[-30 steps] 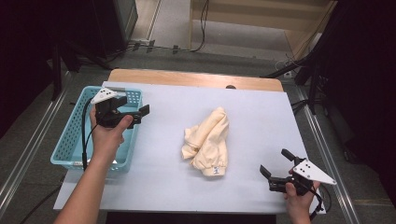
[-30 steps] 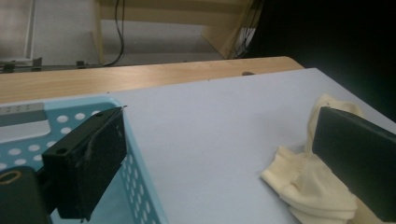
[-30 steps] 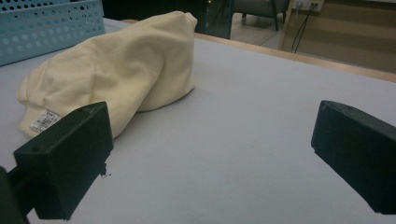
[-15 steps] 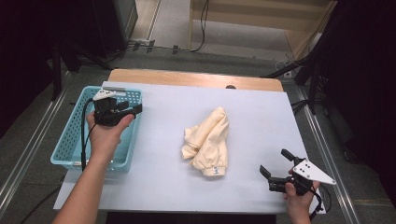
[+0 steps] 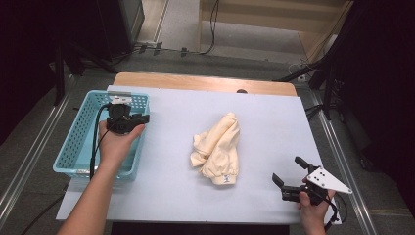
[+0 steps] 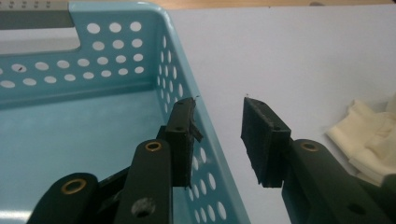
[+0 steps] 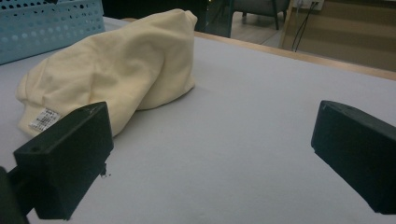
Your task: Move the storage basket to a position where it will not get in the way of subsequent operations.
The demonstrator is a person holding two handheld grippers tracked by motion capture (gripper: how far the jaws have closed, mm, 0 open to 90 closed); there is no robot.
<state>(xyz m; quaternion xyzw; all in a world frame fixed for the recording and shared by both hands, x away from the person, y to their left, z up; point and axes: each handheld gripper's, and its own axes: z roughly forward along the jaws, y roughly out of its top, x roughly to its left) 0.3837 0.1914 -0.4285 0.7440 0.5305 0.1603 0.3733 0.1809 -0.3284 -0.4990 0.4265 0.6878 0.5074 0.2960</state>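
Left tongs [image 5: 142, 117] straddle the blue basket's [image 5: 73, 147] right wall; right tongs [image 5: 288, 171] wait apart.
Left tongs have just been closing, one jaw inside the wall, one outside (pads not yet pressing, gap visible). The basket sits at the left edge of the pale surface [image 5: 274, 122]. Cream cloth [image 5: 218, 149] lies bunched right of the basket, mid-surface. Right tongs spread wide, holding nothing, well right of the basket, beyond the cloth.

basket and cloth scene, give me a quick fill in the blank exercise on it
1. The left gripper straddles the side wall of the ____ basket.
2. The cream cloth lies on the ____, outside the basket.
3. The right gripper has its jaws ____, nothing between them.

Missing words: blue; table; open
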